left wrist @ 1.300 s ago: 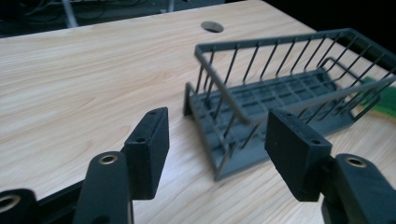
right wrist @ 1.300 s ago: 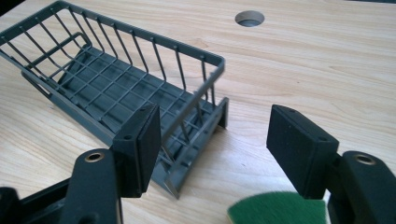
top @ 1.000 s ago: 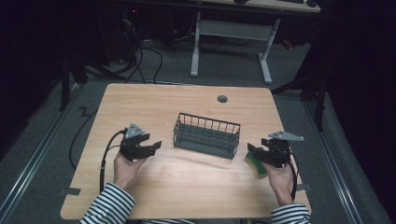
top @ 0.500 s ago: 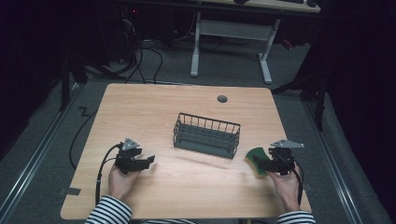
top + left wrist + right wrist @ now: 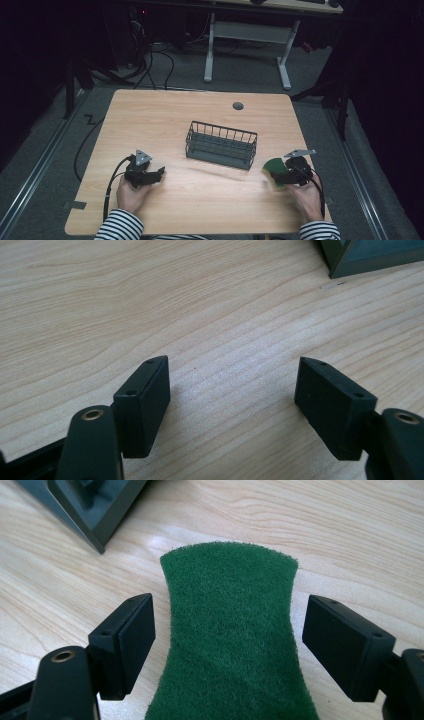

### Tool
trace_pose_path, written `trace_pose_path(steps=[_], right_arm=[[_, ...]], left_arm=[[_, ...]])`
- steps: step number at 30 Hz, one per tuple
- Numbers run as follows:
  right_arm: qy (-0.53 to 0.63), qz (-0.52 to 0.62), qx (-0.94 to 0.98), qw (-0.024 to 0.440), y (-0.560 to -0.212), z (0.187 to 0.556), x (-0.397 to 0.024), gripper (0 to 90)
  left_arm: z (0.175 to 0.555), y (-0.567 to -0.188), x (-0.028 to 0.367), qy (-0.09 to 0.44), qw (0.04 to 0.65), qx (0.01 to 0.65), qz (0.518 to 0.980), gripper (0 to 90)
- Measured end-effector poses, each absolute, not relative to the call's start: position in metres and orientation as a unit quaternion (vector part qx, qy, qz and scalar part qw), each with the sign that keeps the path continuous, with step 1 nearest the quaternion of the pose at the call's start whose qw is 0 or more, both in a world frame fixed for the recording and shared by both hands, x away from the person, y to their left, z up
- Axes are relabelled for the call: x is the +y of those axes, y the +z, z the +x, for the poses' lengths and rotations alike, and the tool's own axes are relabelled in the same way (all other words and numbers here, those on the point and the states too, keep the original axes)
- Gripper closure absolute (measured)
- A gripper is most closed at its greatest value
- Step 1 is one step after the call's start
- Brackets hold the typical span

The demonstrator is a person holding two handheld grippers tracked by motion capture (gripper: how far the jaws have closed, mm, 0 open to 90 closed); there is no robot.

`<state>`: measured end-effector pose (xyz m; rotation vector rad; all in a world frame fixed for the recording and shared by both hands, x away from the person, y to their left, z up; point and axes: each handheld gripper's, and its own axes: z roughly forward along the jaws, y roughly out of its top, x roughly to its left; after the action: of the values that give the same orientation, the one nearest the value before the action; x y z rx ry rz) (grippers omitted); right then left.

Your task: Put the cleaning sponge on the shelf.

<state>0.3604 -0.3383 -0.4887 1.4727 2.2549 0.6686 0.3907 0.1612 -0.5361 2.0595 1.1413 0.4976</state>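
Though hazy from above, right gripper (image 5: 227, 640) jaws wide, untouching, around green pad (image 5: 230, 645).

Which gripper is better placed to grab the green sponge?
Right. The right gripper is open with the sponge lying between its jaws, untouched. The left gripper is open over bare table, across from the basket.

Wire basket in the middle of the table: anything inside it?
From the high view the wire basket looks empty; its dark floor shows through the bars. Its near inner side is screened by its own front wall.
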Motion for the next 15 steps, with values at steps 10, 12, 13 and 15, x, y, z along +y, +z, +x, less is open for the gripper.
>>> trace_pose_path(steps=[10,12,13,15], right_arm=[[0.165,0.513,0.829,0.149,-0.491,0.380,-0.330,21.9],[0.153,0.511,0.832,0.148,-0.491,0.383,-0.328,23.1],[0.149,0.514,0.833,0.141,-0.491,0.385,-0.328,25.4],[0.141,0.513,0.836,0.135,-0.492,0.387,-0.328,26.5]], left_arm=[[0.391,-0.536,0.161,0.193,0.359,0.444,0.798,30.5],[0.391,-0.536,0.161,0.193,0.359,0.444,0.798,30.4],[0.391,-0.536,0.161,0.193,0.359,0.444,0.798,30.4],[0.391,-0.536,0.161,0.193,0.359,0.444,0.798,30.4]])
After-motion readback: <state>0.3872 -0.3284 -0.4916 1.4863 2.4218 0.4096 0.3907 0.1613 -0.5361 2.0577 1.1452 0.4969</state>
